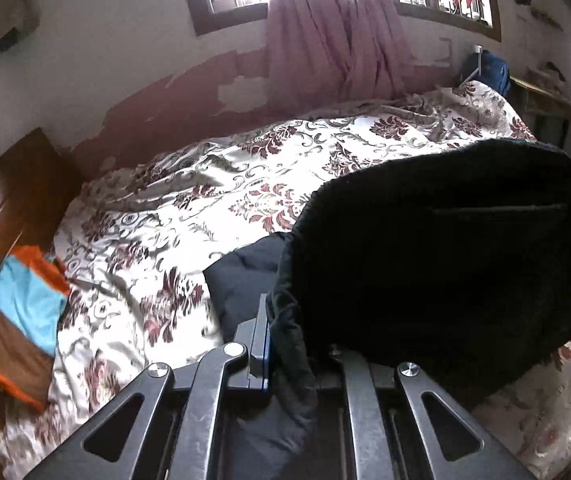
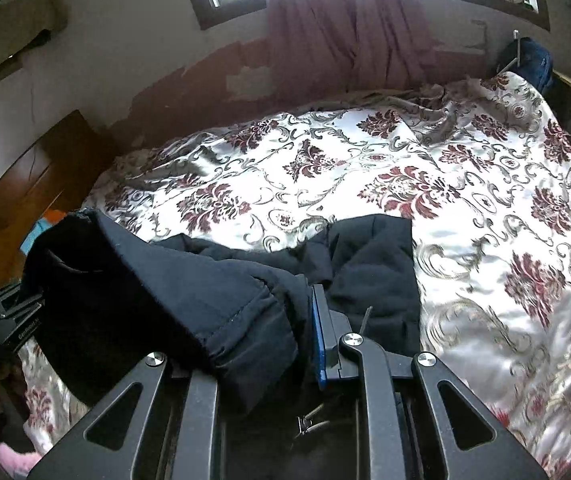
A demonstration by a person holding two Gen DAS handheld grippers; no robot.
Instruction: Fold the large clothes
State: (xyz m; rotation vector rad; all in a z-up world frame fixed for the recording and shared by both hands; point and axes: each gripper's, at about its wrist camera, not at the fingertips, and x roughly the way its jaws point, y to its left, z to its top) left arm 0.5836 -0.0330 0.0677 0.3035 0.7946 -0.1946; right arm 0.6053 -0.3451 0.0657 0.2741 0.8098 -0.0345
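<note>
Both grippers, left gripper (image 1: 285, 344) and right gripper (image 2: 281, 332), clench the dark jacket (image 2: 189, 280) over the floral bedspread (image 2: 465, 200); a striped pillow (image 1: 25, 320) lies near the headboard (image 1: 9, 200).

The dark garment (image 1: 445, 260) hides the left hand-held gripper's (image 1: 285, 344) right finger; in the right wrist view it covers the right hand-held gripper's (image 2: 305, 332) left finger.

Open bedspread (image 2: 465, 208) ahead; dark garment (image 2: 189, 296) blocks the near-left side.

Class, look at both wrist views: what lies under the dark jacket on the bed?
Under the dark jacket lies the floral bedspread, showing all around it. Both grippers, left and right, pinch its lifted edges. Anything directly beneath it is covered.
</note>
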